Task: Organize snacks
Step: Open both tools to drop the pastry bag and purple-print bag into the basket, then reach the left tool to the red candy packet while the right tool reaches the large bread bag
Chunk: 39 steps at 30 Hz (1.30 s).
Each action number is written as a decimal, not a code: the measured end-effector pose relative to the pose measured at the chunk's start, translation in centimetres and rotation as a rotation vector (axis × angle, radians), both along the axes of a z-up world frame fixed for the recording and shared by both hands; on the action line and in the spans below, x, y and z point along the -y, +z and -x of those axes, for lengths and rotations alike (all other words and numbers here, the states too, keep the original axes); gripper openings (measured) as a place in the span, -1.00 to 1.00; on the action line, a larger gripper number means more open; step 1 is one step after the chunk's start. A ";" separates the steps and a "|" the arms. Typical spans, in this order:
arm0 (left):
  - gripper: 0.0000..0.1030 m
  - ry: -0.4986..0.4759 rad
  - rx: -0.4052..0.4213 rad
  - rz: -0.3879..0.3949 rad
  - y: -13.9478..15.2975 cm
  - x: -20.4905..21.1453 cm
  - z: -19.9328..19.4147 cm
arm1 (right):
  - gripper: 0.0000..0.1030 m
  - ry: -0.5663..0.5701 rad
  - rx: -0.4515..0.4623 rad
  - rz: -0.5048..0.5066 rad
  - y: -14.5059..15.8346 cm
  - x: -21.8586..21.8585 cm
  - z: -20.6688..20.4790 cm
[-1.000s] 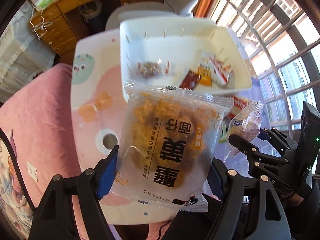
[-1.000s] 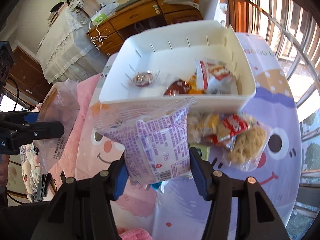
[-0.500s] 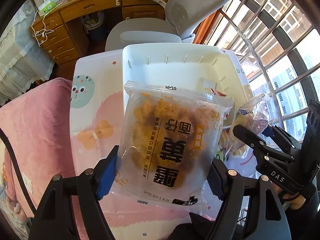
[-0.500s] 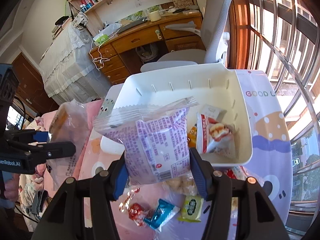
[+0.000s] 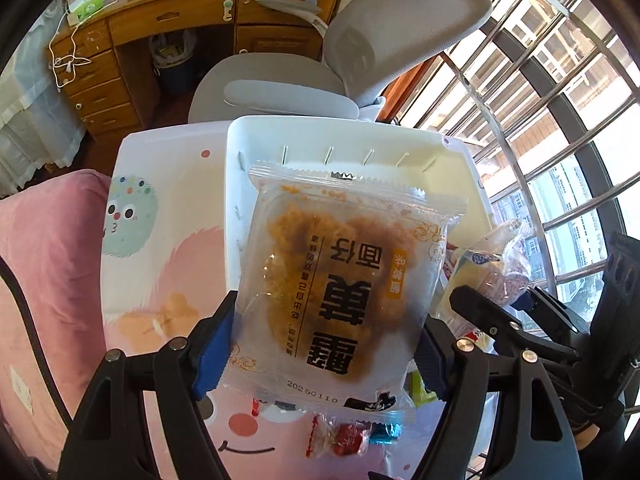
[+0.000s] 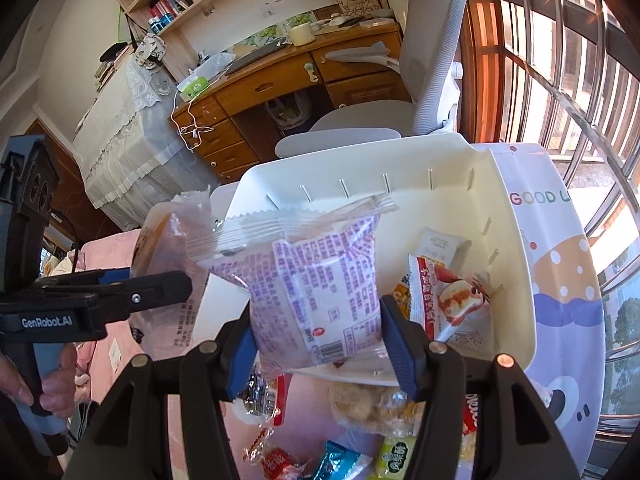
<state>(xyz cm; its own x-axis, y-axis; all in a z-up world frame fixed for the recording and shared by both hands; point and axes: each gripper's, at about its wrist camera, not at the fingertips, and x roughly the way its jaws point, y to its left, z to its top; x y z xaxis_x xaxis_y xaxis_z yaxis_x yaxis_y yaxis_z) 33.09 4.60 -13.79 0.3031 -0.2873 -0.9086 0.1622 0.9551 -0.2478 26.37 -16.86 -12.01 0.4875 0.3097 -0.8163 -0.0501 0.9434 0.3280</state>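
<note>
My left gripper [image 5: 324, 354] is shut on a clear pork-floss cake packet [image 5: 340, 284] with black print, held high in front of the white bin [image 5: 340, 136]. My right gripper [image 6: 322, 338] is shut on a purple-printed snack packet [image 6: 316, 280], held above the bin's [image 6: 516, 280] near left part. The bin holds a red-and-white packet [image 6: 448, 300] and a small white packet [image 6: 440, 246]. Each gripper shows in the other's view, the right one [image 5: 520, 320] and the left one [image 6: 100, 296].
Loose snacks lie on the cartoon-print table [image 6: 560, 240] before the bin: a puffed cake packet [image 6: 368, 404], red candy [image 6: 276, 460], a blue wrapper [image 6: 340, 464] and a yellow-green one [image 6: 396, 456]. A grey office chair [image 5: 360, 48] stands behind. A barred window [image 6: 560, 60] is on the right.
Both grippers have risen and drawn back with their packets. The bin looks lower and farther away, and the loose snacks in front of it have come into view.
</note>
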 end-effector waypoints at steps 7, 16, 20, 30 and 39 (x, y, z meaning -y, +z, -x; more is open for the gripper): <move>0.62 0.022 -0.020 0.039 -0.8 -0.5 -0.7 | 0.36 -0.030 -0.030 0.010 -0.7 0.2 -0.4; 0.62 0.053 -0.002 0.051 0.4 -1.1 1.2 | 0.37 -0.041 -0.046 0.004 -0.6 0.9 1.3; 0.62 0.064 0.006 0.052 1.1 -1.0 3.1 | 0.37 -0.039 -0.049 -0.003 -0.3 1.3 2.8; 0.62 0.087 0.025 0.032 2.8 0.2 9.4 | 0.37 -0.034 -0.053 -0.011 0.9 3.5 8.6; 0.62 0.129 0.024 0.013 2.8 1.8 16.1 | 0.37 -0.022 -0.061 -0.018 1.0 5.6 14.0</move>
